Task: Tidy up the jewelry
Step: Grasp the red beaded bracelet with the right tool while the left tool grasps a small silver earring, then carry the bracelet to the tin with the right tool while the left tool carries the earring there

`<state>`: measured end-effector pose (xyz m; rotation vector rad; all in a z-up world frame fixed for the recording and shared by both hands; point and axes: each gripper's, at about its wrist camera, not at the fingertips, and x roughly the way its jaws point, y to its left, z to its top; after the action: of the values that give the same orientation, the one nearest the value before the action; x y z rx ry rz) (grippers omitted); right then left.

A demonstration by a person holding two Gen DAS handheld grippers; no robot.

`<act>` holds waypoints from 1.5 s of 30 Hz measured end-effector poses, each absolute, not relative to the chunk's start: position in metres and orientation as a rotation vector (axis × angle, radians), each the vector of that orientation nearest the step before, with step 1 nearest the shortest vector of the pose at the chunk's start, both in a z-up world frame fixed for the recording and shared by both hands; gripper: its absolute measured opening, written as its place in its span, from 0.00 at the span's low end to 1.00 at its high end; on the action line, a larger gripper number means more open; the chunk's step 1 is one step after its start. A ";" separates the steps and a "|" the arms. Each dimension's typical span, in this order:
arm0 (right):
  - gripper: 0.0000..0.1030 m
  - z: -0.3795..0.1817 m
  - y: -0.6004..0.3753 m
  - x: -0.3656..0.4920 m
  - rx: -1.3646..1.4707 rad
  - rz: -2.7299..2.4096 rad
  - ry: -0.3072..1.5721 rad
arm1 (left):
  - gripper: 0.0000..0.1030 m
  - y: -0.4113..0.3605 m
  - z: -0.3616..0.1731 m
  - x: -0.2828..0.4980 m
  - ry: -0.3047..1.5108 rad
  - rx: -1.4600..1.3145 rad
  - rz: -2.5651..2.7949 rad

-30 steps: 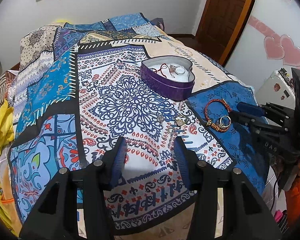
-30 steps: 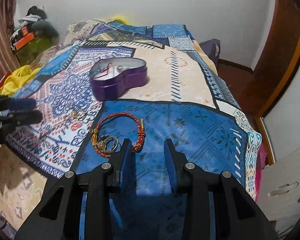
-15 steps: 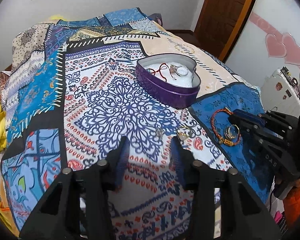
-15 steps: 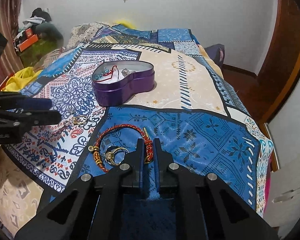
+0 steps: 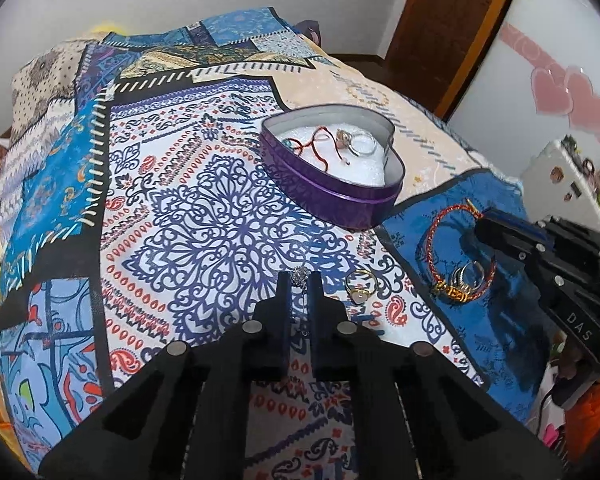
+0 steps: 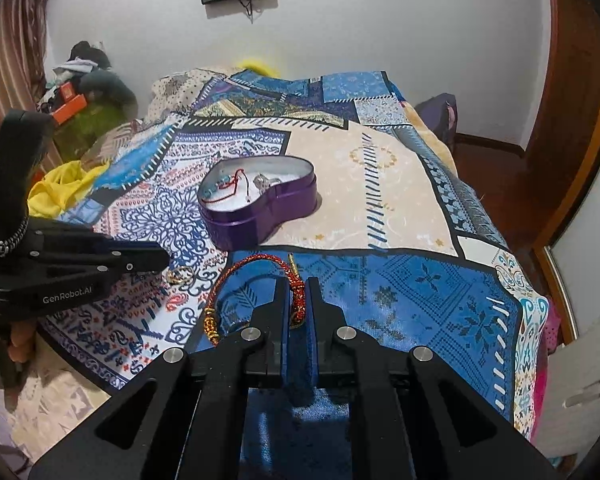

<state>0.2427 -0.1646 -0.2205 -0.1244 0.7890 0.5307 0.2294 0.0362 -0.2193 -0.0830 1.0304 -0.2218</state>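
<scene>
Right gripper (image 6: pixel 299 300) clamped on red braided bracelet (image 6: pixel 252 280), near edge of bedspread (image 6: pixel 400 200). Left gripper (image 5: pixel 300 280) pinching small silver ring (image 5: pixel 300 274). Purple heart tin (image 6: pixel 260 216) beyond. Cord light, limp; grip mid-braid, ring slippery.

Over the last second the left gripper (image 5: pixel 300 286) has gone from wide open above the bedspread (image 5: pixel 204 216) to nearly closed, its tips now pinching a small silver pendant (image 5: pixel 300 275). The right gripper (image 6: pixel 299 300) has likewise narrowed from open to clamped on the red braided bracelet (image 6: pixel 297 298), having moved forward onto its cord.
</scene>
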 end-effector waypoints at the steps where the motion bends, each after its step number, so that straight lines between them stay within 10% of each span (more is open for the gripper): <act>1: 0.06 -0.219 -0.165 0.243 -0.117 0.532 0.789 | 0.06 0.038 -0.217 0.229 1.024 -0.090 -0.219; 45: 0.06 -0.167 -0.139 0.293 -0.034 0.534 0.637 | 0.06 0.038 -0.115 0.242 0.736 -0.073 -0.216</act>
<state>0.2932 -0.1388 -0.1667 -0.0340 0.6373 0.5344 0.2418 0.0380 -0.1154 -0.0729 0.7362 -0.2163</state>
